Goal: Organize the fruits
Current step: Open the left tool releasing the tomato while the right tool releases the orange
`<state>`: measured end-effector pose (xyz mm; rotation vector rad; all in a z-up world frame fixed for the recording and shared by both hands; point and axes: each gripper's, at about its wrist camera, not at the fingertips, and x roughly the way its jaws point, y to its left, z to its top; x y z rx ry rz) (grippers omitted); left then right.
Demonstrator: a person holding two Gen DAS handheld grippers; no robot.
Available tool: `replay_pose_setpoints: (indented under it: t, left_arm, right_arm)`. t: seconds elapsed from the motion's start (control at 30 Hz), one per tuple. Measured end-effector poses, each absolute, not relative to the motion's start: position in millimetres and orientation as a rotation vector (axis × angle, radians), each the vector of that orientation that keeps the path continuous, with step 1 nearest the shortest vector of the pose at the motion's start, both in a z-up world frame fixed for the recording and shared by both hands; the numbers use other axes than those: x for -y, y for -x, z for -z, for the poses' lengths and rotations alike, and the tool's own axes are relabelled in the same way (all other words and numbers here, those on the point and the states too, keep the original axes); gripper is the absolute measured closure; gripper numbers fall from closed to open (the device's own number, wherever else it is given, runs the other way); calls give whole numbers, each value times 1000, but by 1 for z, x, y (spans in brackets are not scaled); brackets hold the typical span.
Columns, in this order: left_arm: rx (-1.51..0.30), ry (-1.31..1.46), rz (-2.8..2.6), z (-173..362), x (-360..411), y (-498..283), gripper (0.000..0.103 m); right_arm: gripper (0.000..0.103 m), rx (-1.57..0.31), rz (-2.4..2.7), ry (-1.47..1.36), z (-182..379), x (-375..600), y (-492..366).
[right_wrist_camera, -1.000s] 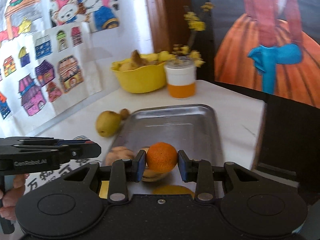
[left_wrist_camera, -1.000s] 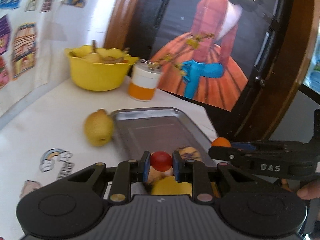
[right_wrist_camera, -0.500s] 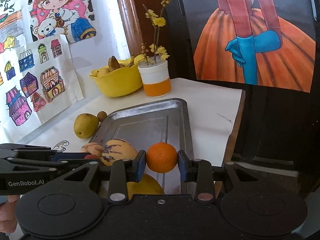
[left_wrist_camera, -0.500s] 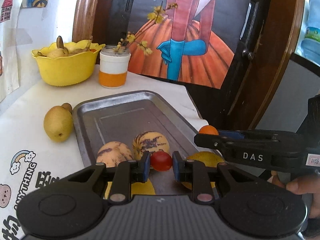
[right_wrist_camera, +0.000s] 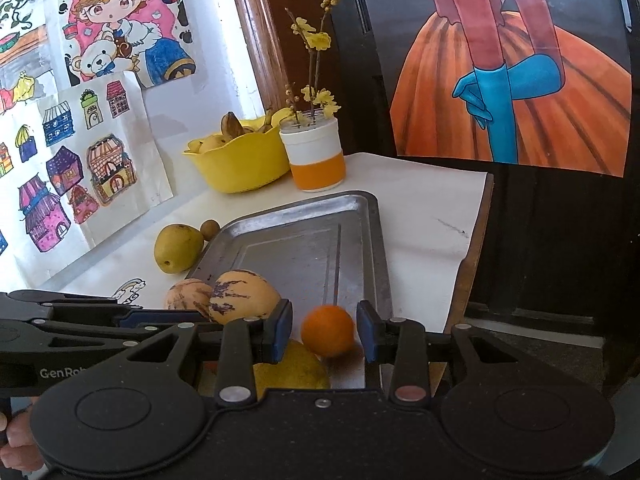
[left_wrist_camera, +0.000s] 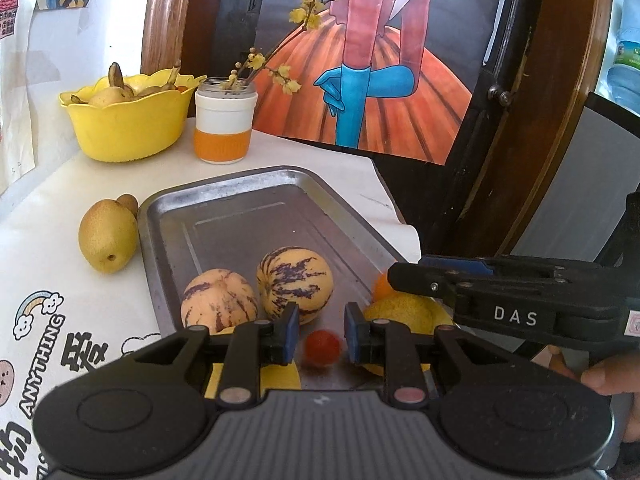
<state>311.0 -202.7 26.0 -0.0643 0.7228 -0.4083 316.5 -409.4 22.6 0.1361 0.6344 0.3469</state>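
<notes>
Fruits are piling up at the near end of the metal tray (left_wrist_camera: 256, 208). Left gripper (left_wrist_camera: 319, 333) has its jaws apart, and the small red fruit (left_wrist_camera: 322, 348) sits on the tray floor in the gap between them, touching neither pad, a bit blurred. Just ahead lie 2 purple-striped melons (left_wrist_camera: 295, 283), side by side and touching. Over on the right gripper (right_wrist_camera: 323, 331), jaws are spread wide too, and the orange (right_wrist_camera: 328, 330) shows between them with a clear gap on either side, down near the tray's right rim. A big yellow fruit (right_wrist_camera: 292, 370) lies just below the orange, partly hidden by the gripper body. Off the tray, on the white worktop (right_wrist_camera: 420, 216), a pear (left_wrist_camera: 108, 240) rests just beside the tray's left edge with a little brown fruit (right_wrist_camera: 209, 229) next to it. At the back stand a yellow bowl (left_wrist_camera: 124, 124) and a white-and-orange jar (left_wrist_camera: 225, 128) holding flower sprigs.
</notes>
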Motion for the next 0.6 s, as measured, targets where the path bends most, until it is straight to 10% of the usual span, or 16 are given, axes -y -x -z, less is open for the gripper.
replay_pose_setpoints:
  t: [0.27,0.6]
  left_arm:
    - [-694,98,395,-36,194,-301,60]
    - [-552,146,311,-73,164,-268,3]
  right_arm:
    - [48,-580,-309,-140,-38,416,-301]
    - [9,-499,-272,-120,-78,414,-267]
